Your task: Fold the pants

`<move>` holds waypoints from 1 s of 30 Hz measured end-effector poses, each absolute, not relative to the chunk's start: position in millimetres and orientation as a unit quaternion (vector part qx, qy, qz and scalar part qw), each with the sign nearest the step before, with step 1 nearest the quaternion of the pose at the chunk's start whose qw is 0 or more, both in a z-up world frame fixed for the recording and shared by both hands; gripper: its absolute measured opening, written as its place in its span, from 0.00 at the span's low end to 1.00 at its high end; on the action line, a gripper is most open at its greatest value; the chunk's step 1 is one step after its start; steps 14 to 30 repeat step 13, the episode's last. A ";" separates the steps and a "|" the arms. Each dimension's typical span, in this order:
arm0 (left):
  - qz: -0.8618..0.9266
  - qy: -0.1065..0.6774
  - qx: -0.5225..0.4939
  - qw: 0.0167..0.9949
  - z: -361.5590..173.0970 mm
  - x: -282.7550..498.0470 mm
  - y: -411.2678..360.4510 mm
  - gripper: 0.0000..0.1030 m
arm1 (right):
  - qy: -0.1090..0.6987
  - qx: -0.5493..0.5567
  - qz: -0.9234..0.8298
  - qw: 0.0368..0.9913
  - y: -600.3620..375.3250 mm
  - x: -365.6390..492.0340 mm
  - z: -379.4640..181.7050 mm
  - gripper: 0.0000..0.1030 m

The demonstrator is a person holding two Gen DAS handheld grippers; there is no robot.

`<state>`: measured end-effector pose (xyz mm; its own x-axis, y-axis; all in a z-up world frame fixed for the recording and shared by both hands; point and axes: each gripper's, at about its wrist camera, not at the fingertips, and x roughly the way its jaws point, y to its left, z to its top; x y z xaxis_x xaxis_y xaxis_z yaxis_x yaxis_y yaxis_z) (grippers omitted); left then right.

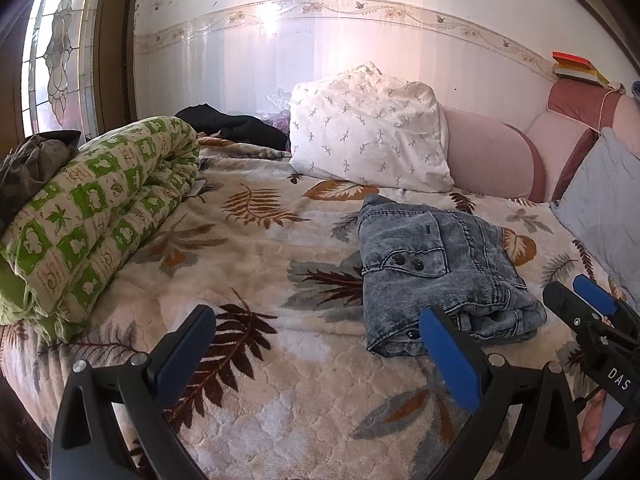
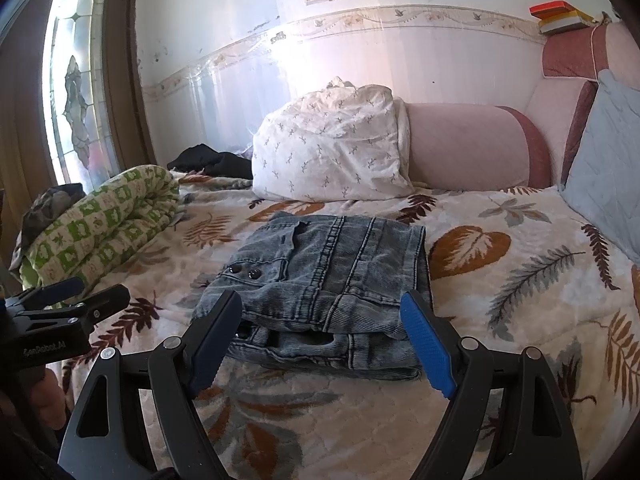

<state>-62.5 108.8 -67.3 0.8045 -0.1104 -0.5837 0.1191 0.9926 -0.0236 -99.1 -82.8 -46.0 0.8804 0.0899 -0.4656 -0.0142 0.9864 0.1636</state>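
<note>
Right gripper [image 2: 322, 340] spread wide, nothing in it; we see folded pants [image 2: 320, 292] on bed [image 2: 520, 300] just past its tips. Left gripper [image 1: 320, 354] spread too, empty; pants lie ahead, to its right, near right finger.

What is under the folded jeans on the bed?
The folded jeans lie directly on the leaf-patterned blanket. Nothing else shows at their edges; whatever lies beneath their middle is covered.

Bright daylight comes through the patterned glass window [image 1: 56, 60]. The shiny white tiled wall [image 2: 256, 60] glares. Picture edges bend and go dark.
</note>
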 end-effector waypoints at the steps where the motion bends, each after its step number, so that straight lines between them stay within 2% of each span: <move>1: -0.063 0.307 0.007 0.950 -67.0 -62.5 109.3 1.00 | 0.243 0.075 0.026 0.967 -81.6 -99.1 -46.0 0.79; 30: -0.047 0.302 0.004 0.952 -67.4 -61.7 116.6 1.00 | 0.245 0.065 0.036 0.967 -73.0 -96.6 -46.7 0.79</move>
